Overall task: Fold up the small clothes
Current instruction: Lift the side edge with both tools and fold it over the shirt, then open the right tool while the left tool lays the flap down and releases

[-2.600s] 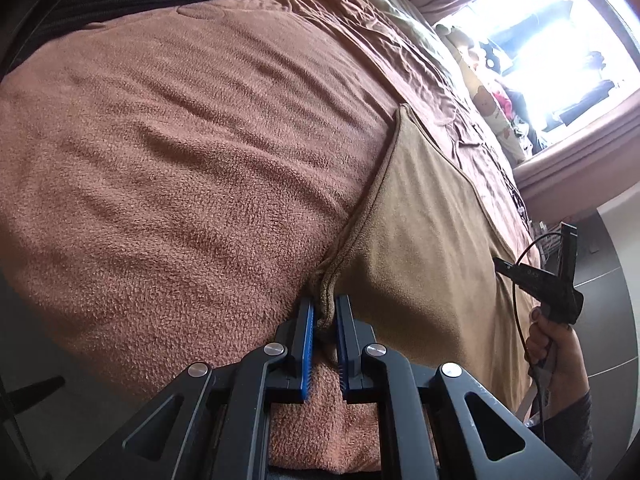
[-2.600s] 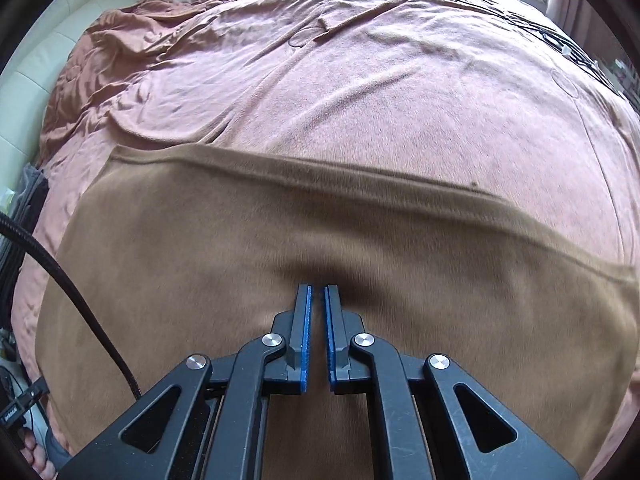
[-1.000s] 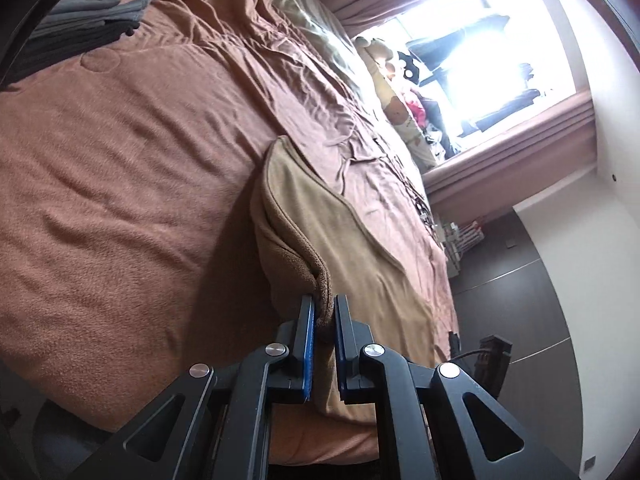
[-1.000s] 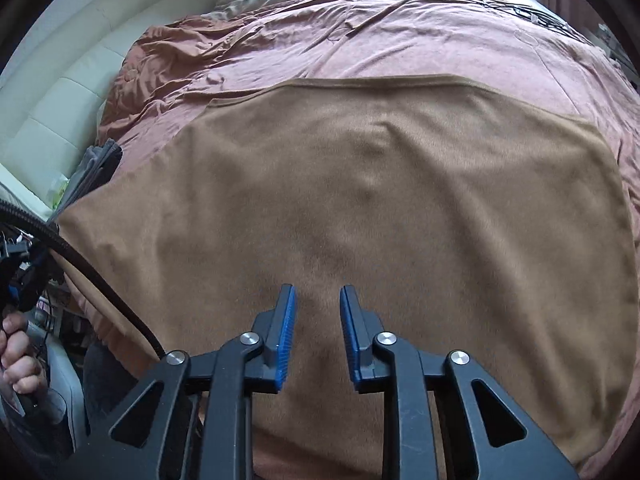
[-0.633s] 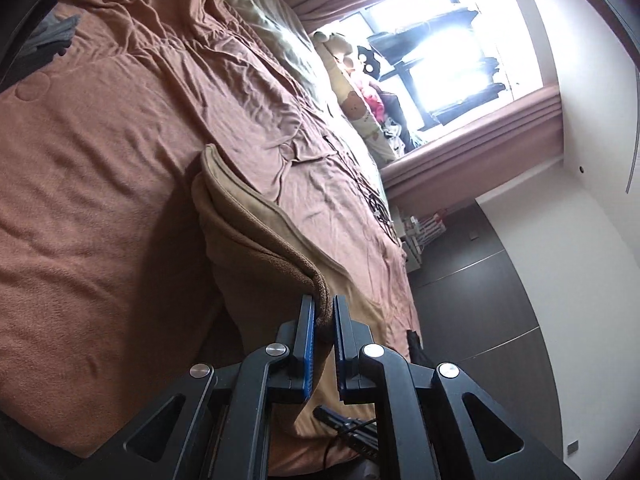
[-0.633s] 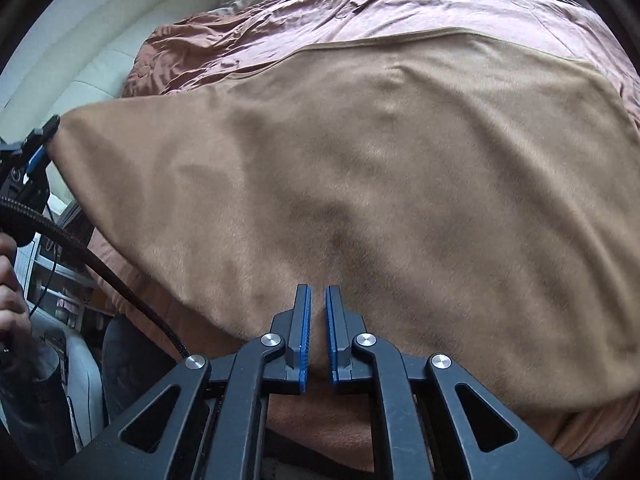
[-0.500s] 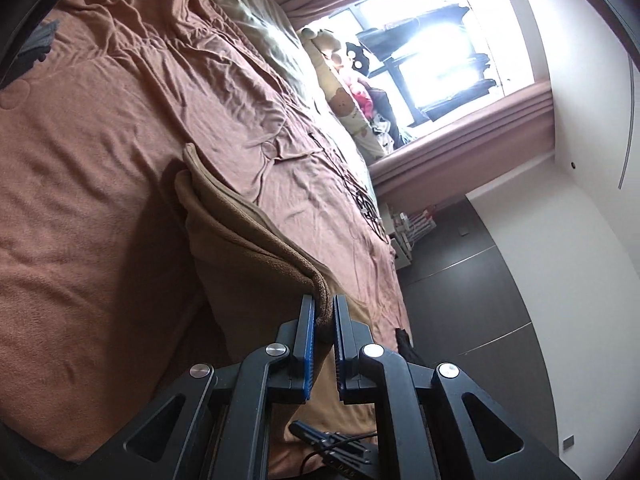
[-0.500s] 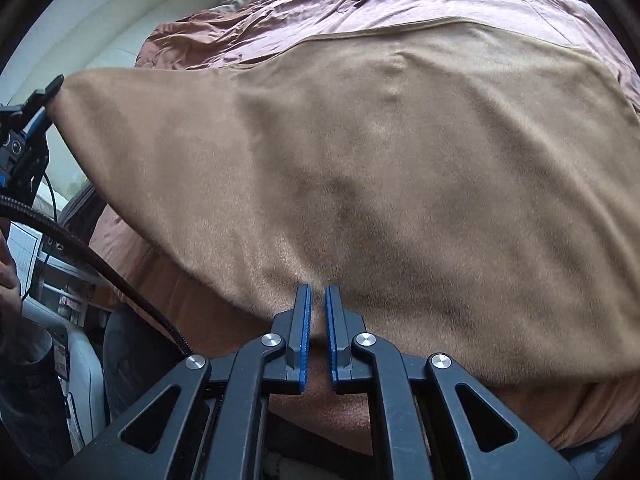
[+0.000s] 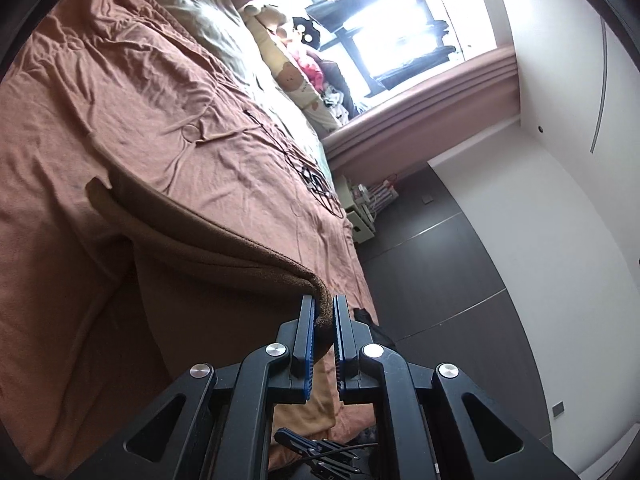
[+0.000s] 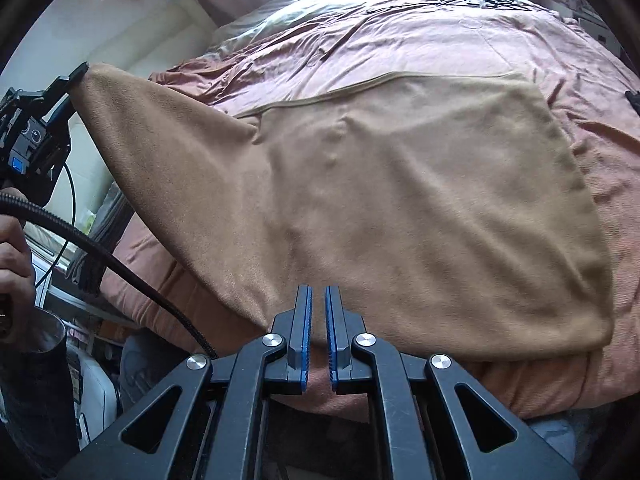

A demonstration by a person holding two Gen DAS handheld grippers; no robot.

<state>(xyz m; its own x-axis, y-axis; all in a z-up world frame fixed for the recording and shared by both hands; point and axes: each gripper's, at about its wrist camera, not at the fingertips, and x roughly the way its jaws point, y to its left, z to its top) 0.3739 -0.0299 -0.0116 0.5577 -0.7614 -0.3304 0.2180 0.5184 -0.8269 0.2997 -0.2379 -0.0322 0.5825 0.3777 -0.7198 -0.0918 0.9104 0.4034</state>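
A tan fleece cloth (image 10: 400,208) lies on the bed, its left corner lifted off the cover. My left gripper (image 9: 324,312) is shut on that corner of the cloth (image 9: 224,264) and holds it high; it also shows in the right wrist view (image 10: 76,74) at the far left. My right gripper (image 10: 316,304) is shut on the near edge of the cloth, which passes between its blue pads. The right gripper's tip shows low in the left wrist view (image 9: 320,448).
A rust-brown bed cover (image 9: 120,112) spreads under the cloth. Pillows and plush toys (image 9: 296,76) lie by the bright window. Black cables (image 9: 316,184) lie on the far part of the bed. Folded grey clothes (image 10: 96,240) sit at the bed's left side.
My left gripper has lifted the cloth corner higher and further over. My right gripper closed on the near edge about half a second ago and stays shut.
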